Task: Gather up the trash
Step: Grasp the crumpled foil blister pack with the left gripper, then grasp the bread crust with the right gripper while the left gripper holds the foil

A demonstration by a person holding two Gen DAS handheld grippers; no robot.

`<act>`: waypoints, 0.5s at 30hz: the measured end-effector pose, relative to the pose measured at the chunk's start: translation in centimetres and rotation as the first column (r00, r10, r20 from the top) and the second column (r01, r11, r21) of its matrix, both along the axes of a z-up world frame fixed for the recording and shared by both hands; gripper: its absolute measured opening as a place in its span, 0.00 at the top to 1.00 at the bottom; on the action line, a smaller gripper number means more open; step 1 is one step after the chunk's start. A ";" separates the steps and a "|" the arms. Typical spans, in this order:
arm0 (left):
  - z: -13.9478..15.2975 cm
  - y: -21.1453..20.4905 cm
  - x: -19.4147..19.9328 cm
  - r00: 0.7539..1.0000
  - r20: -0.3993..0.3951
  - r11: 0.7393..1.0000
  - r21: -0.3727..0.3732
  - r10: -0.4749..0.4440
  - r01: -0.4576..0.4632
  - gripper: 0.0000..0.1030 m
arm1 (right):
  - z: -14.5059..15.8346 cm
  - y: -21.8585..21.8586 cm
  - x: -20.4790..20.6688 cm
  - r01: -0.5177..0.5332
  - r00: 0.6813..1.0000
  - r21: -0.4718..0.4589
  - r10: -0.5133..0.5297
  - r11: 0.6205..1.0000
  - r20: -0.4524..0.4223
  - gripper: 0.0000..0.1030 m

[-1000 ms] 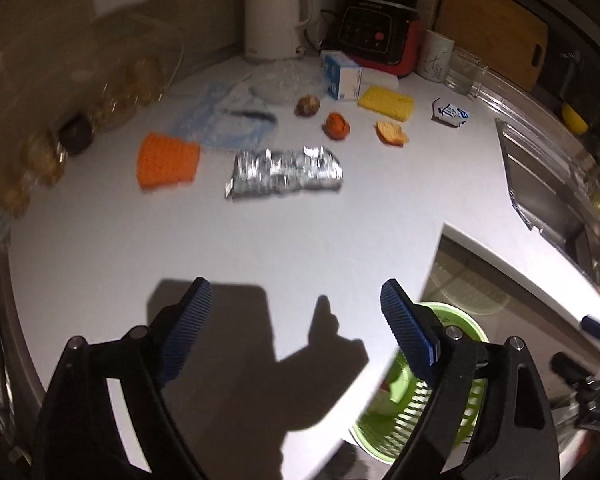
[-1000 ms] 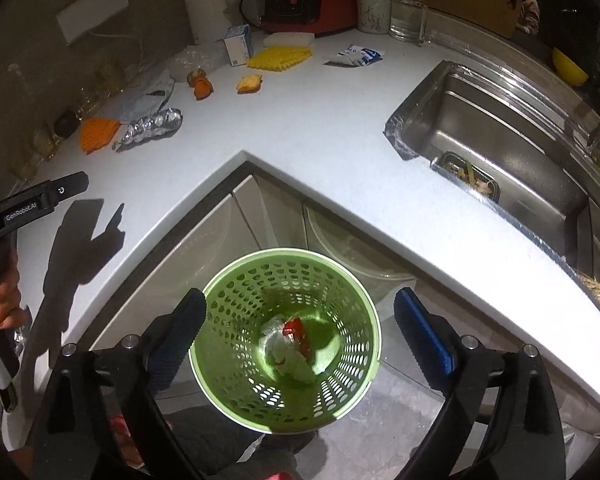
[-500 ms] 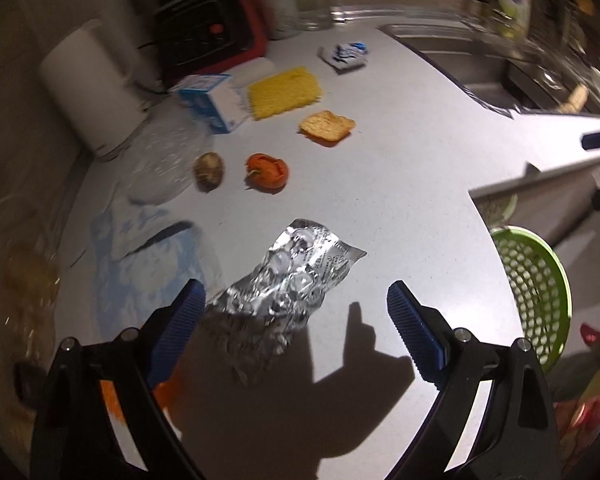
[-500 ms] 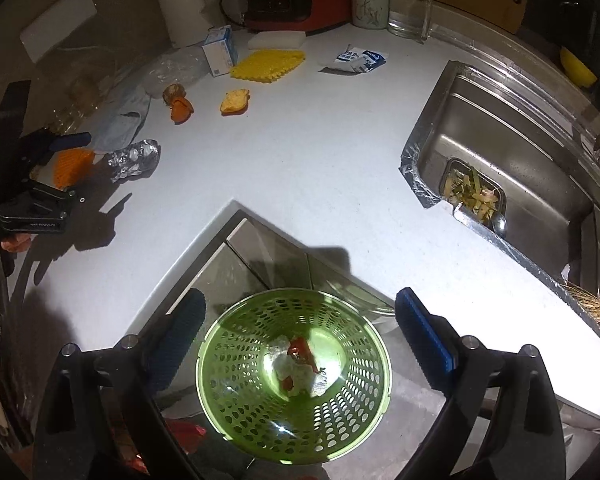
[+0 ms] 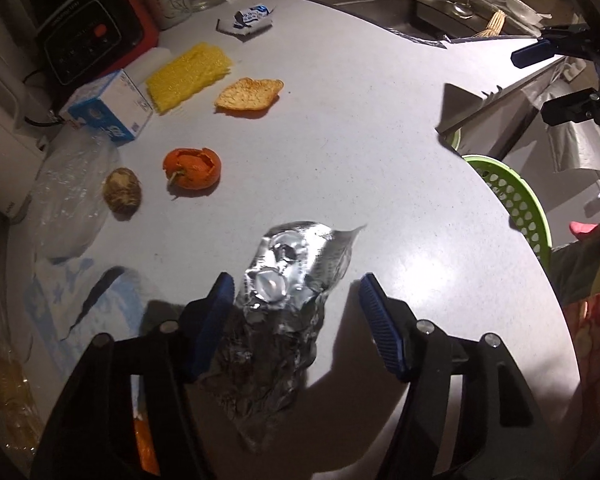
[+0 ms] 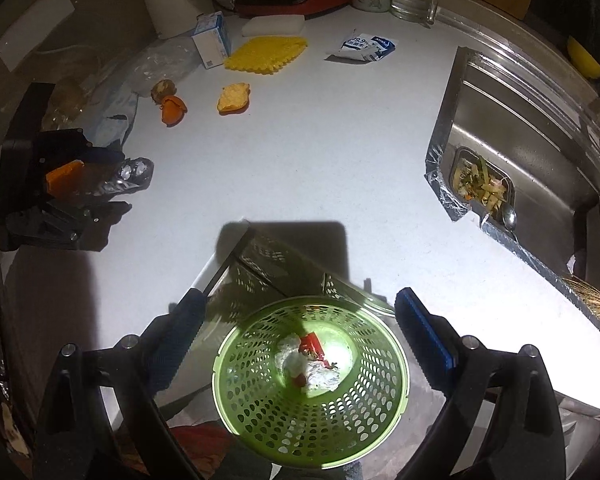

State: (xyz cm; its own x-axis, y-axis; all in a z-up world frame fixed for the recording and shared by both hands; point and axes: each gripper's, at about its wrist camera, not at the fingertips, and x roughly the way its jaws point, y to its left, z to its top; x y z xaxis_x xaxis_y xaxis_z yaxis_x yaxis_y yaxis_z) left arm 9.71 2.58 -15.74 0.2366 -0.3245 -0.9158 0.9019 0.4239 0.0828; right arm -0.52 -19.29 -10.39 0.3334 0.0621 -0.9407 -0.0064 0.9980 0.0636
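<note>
A crumpled silver foil wrapper (image 5: pixel 284 292) lies on the white counter (image 5: pixel 380 160) between the open fingers of my left gripper (image 5: pixel 296 300); the left pad (image 5: pixel 216 312) is close against it. It also shows in the right wrist view (image 6: pixel 134 174). Orange peel (image 5: pixel 192 166), a toast-like piece (image 5: pixel 248 94) and a small blue-white packet (image 5: pixel 248 20) lie farther back. My right gripper (image 6: pixel 300 324) is open and empty above a green perforated basket (image 6: pixel 260 400) that holds crumpled white and red trash (image 6: pixel 308 364).
A yellow sponge cloth (image 5: pixel 188 76), a blue-white carton (image 5: pixel 108 110), a brown round item (image 5: pixel 122 196), a clear plastic bag (image 5: pixel 72 200) and a red-black appliance (image 5: pixel 88 32) stand at the back left. The sink (image 6: pixel 520 140) is at the right.
My left gripper has moved forward and down over the foil wrapper, which now sits between its fingers. My right gripper has lowered closer to the green basket.
</note>
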 end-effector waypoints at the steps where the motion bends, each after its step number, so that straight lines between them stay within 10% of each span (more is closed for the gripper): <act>1: 0.0 0.1 0.3 1.000 -0.024 1.000 -0.010 -0.001 0.000 0.45 | -0.1 0.0 0.2 0.003 1.000 0.001 -0.003 1.000 -0.005 0.08; 15: 0.5 1.2 -0.8 0.997 -0.012 0.994 -0.070 0.082 -0.082 0.60 | -0.4 1.4 4.6 -0.014 1.000 0.035 0.014 0.999 0.000 0.08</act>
